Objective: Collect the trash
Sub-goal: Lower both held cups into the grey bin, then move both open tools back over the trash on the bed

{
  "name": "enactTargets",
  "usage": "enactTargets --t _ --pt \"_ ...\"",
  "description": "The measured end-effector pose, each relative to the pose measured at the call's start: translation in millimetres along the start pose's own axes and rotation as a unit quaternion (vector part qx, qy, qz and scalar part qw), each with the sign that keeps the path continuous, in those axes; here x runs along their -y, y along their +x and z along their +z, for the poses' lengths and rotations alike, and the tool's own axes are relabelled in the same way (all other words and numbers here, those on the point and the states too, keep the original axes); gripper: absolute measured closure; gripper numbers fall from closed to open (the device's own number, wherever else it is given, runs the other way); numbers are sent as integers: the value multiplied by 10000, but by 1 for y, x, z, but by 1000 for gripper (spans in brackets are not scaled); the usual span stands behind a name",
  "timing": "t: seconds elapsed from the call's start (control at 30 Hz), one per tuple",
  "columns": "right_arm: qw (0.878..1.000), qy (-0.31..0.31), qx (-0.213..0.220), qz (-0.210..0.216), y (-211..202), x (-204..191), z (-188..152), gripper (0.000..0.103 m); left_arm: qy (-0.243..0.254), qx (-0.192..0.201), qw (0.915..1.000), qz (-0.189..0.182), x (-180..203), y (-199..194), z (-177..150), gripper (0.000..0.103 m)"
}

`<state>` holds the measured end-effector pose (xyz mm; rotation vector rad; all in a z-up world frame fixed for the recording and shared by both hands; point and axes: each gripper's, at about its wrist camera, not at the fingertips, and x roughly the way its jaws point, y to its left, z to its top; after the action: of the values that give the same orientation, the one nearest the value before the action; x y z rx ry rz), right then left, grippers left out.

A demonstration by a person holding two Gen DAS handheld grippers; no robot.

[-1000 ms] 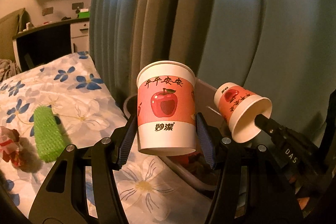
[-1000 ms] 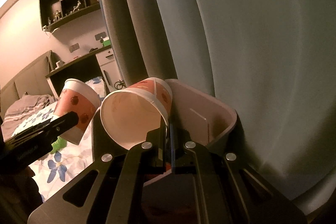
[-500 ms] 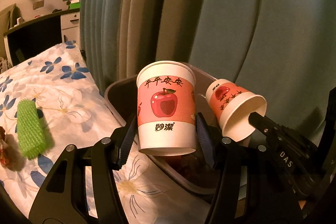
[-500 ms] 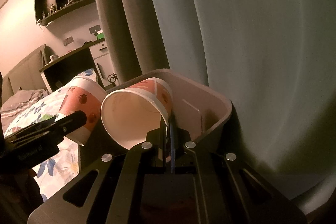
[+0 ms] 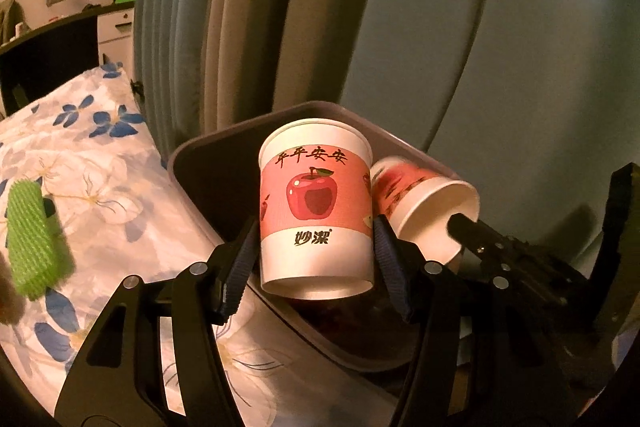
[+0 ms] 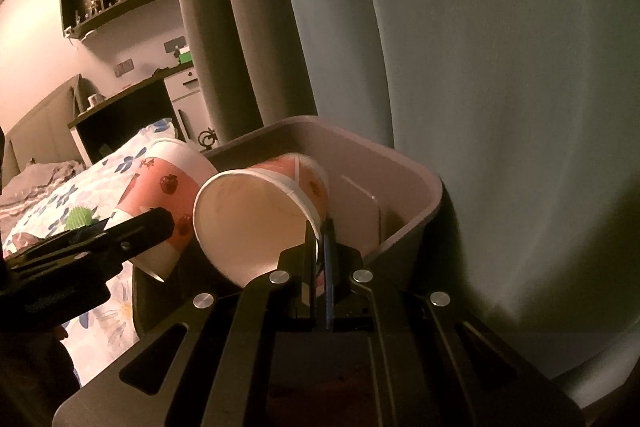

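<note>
Floral bedspread (image 5: 120, 187) covers the bed on the left, white with blue flowers. A green mesh sleeve (image 5: 34, 235) lies flat on it, near the left edge. The brown bin (image 5: 192, 163) sits tight against the bed's right side.

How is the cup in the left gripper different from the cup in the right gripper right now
The left cup is upside down, base up; the right cup is tipped on its side, mouth toward the right camera. The left gripper clamps the left cup across its body, jaws wide; the right gripper pinches the right cup's rim, jaws nearly shut. Both are apple-print paper cups held over the bin.
</note>
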<state>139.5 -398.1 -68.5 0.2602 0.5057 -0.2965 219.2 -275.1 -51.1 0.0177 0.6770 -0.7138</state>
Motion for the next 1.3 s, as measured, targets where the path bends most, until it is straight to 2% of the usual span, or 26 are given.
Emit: enactTargets --t 0.07,0.13,0.2,0.37,0.4,0.43,0.5,0.57,0.67,0.8,1.0,1.13,1.3 --pt "10000 -8 -20 -6 1 1 -1 99 -7 0 10000 -28 0 -1 -1 45" --pt "10000 -24 -30 -9 2 1 -2 98 17 10 10000 13 0 -2 -1 40" --pt "10000 -47 -29 -12 4 -1 -2 98 -23 61 10000 58 -2 -5 -2 26" --pt "10000 -42 -66 -16 6 -1 -4 98 -345 129 9993 21 -14 -10 -2 15" --pt "10000 -41 -63 -10 6 -1 -4 93 -417 122 9991 9 -17 -12 -2 14" --pt "10000 -42 -46 -32 4 -1 -5 83 -470 118 9988 -8 -19 -13 -2 14" --pt "10000 -14 32 -49 2 0 -5 70 -537 114 9985 -2 -22 -16 -4 12" --pt "10000 8 68 -56 -1 0 -6 69 -588 118 9982 58 -25 -20 -5 12" --pt "9999 50 114 -52 -5 1 -6 59 -697 154 9972 219 -31 -30 -9 12" --pt "9996 88 265 14 -16 -1 -6 42 -884 253 9936 653 -44 -51 -13 12" --pt "9984 -58 478 303 -37 -17 -6 24 -1042 554 9823 1451 -65 -98 -24 12" --pt "9964 -212 538 612 -51 -35 -7 19 -1171 758 9724 1870 -83 -130 -33 12" --pt "9934 -367 582 923 -63 -60 -10 18 -1341 909 9578 2375 -108 -165 -45 12"
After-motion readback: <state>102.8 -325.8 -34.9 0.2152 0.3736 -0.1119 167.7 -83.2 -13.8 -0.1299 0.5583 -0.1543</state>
